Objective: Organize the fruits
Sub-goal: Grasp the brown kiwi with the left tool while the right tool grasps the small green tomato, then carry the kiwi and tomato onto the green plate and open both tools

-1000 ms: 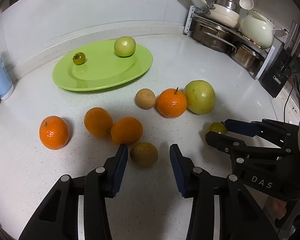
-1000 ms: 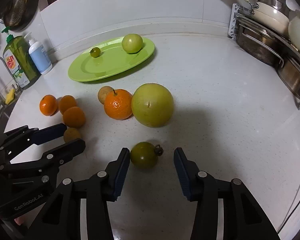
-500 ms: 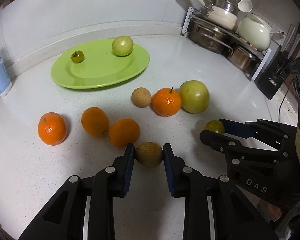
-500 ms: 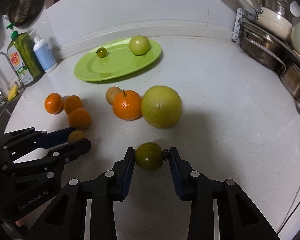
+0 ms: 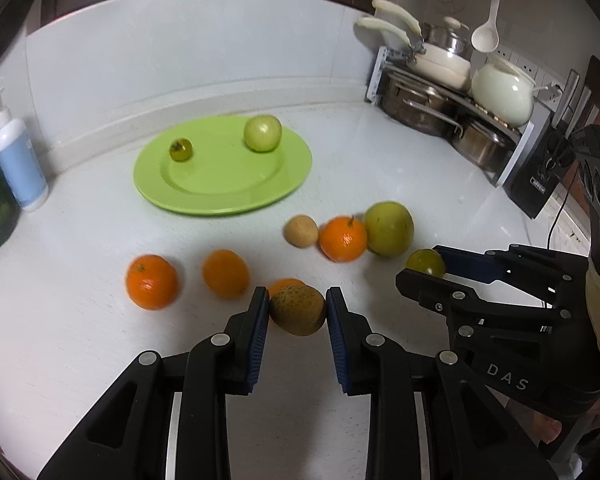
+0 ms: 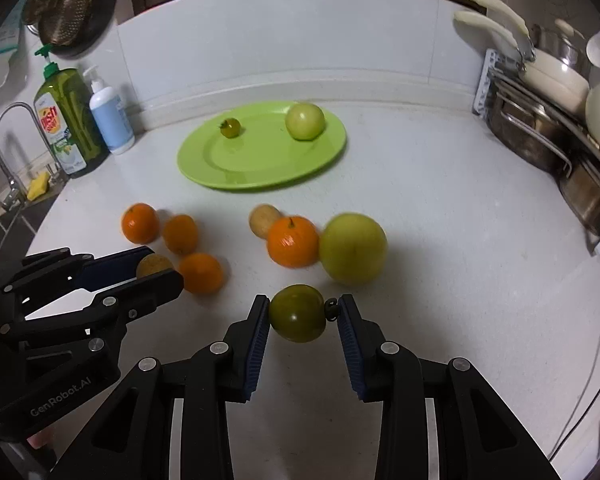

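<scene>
Counting approx: 4 oranges (image 6: 293, 241) sitting on the counter, 2 brown fruits (image 6: 264, 221), 2 big pale green fruits (image 6: 353, 248), 2 small dark green tomatoes (image 6: 298, 313), 1 green plate (image 6: 260, 160), 2 pump bottles (image 6: 112, 120), 2 grippers (image 6: 303, 314) showing. Pots in the rack: can't tell, too crowded.
</scene>
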Motion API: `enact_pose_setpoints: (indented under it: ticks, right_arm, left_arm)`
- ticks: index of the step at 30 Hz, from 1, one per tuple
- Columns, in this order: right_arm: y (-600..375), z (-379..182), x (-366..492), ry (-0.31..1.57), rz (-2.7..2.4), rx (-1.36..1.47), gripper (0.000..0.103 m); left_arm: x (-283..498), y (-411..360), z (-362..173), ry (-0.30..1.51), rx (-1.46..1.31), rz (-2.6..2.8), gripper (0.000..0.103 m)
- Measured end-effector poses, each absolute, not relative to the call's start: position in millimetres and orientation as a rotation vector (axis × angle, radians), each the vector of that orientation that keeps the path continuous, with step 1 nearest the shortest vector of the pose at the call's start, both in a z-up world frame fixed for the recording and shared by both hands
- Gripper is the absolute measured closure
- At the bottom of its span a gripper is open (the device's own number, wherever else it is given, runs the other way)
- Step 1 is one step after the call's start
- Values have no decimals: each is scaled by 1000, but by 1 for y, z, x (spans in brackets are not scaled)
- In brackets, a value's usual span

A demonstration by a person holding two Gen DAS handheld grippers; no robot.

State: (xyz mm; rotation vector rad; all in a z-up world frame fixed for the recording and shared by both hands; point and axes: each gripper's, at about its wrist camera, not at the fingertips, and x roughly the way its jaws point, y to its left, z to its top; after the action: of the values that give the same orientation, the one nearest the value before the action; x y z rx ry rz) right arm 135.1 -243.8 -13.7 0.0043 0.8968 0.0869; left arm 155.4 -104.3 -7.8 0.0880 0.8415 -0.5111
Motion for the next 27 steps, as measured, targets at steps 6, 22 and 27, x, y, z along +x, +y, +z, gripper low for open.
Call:
enact_pose_setpoints:
  ticks: [6,22,27]
  right_arm:
    - [-232,8,142,845,97,-19,67]
    - [-199,61,207,761,129,-90,67]
    - [-192,61,241,791,143,-101,67]
  left_arm:
    - [161,-91,11,792,81,-495,74]
    - [228,-64,53,761,77,-409,74]
    - [267,-61,47,802,82,-387,74]
